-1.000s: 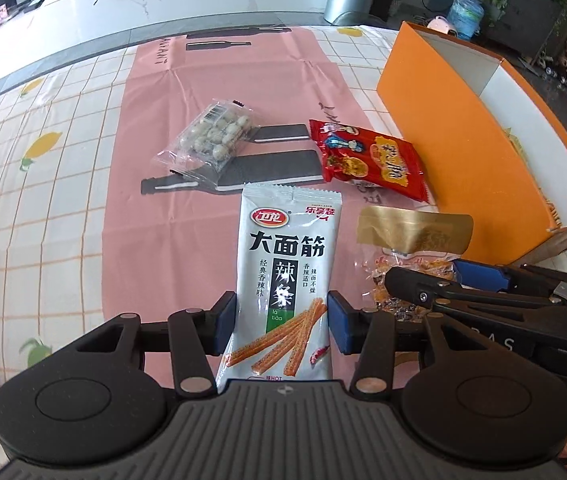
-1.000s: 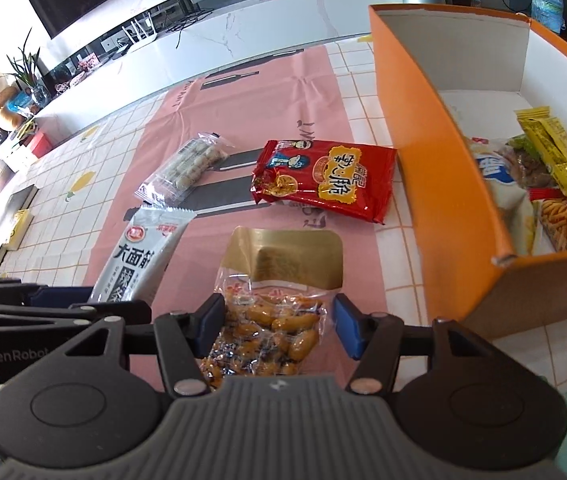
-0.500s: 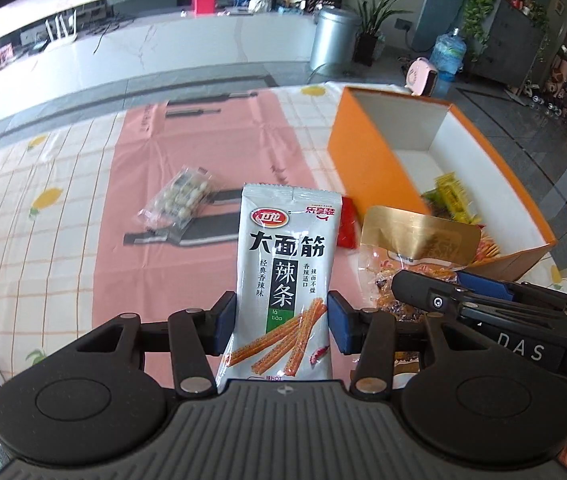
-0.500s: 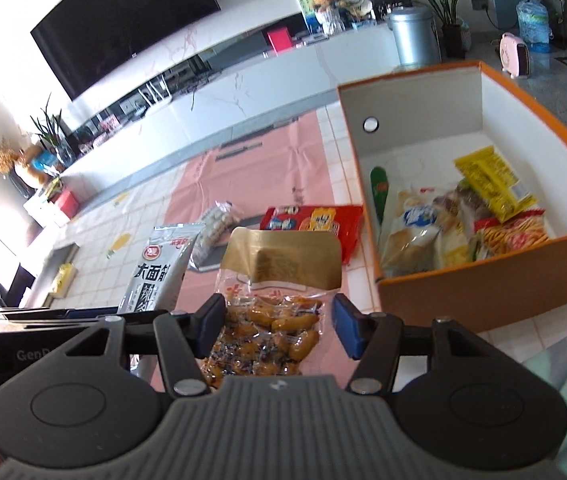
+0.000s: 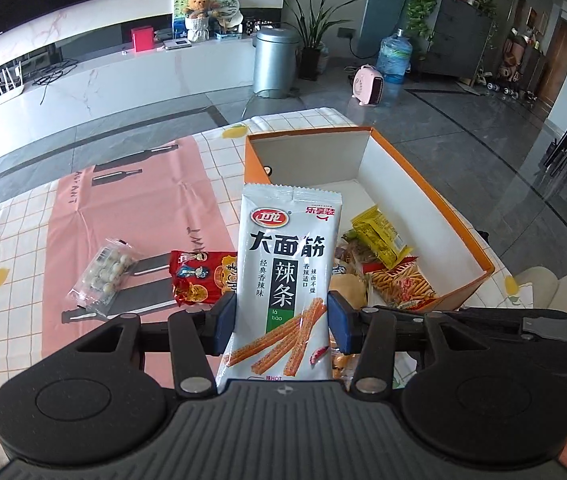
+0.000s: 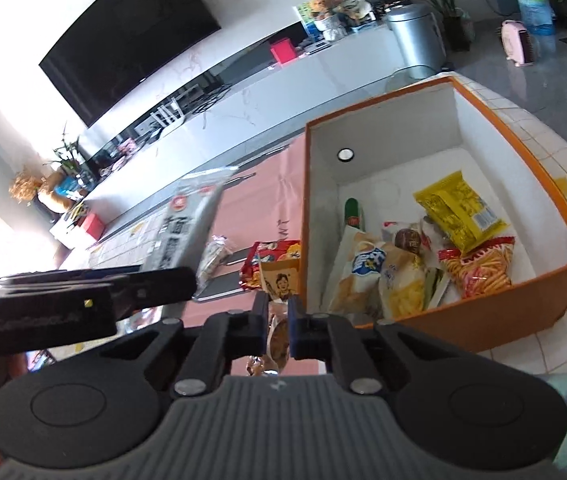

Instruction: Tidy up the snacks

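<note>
My left gripper is shut on a grey-white spicy-strip packet and holds it upright in the air, left of the orange box. My right gripper is shut on a gold-topped bag of peanuts, now turned edge-on, by the near left corner of the orange box. The box holds several snack packets, among them a yellow one. A red snack packet and a clear pack of white balls lie on the pink mat.
The left gripper with its packet shows at the left of the right wrist view. The table carries a checked cloth. Beyond it are a white counter, a steel bin and a water bottle.
Both grippers have lifted their packets off the table and risen, swinging right toward the orange box. The right gripper's bag has turned edge-on and its jaws stand closer together.
</note>
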{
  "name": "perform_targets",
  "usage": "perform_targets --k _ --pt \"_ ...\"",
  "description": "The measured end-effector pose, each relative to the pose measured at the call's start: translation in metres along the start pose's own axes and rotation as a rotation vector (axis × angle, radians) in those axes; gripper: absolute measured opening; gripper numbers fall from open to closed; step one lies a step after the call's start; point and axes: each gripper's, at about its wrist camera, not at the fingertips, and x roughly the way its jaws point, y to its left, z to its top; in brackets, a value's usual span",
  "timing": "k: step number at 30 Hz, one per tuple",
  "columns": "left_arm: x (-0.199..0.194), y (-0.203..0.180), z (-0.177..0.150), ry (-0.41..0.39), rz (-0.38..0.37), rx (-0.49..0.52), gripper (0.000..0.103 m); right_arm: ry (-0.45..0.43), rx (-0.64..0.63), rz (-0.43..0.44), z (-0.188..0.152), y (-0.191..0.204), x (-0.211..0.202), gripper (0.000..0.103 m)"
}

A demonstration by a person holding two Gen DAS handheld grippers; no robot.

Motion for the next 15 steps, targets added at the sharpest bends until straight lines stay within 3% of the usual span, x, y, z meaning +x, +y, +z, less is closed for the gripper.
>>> perform_targets --k 11,15 --pt "-0.008 0.012 0.008 -0.009 0.019 -0.023 0.055 -0.054 -0.086 0.021 0.033 0.011 -0.026 0.0" --pt "-0.009 0.016 0.006 -0.014 0.016 -0.034 0.055 -0.029 -0.101 0.019 0.038 0.012 -0.027 0.0"
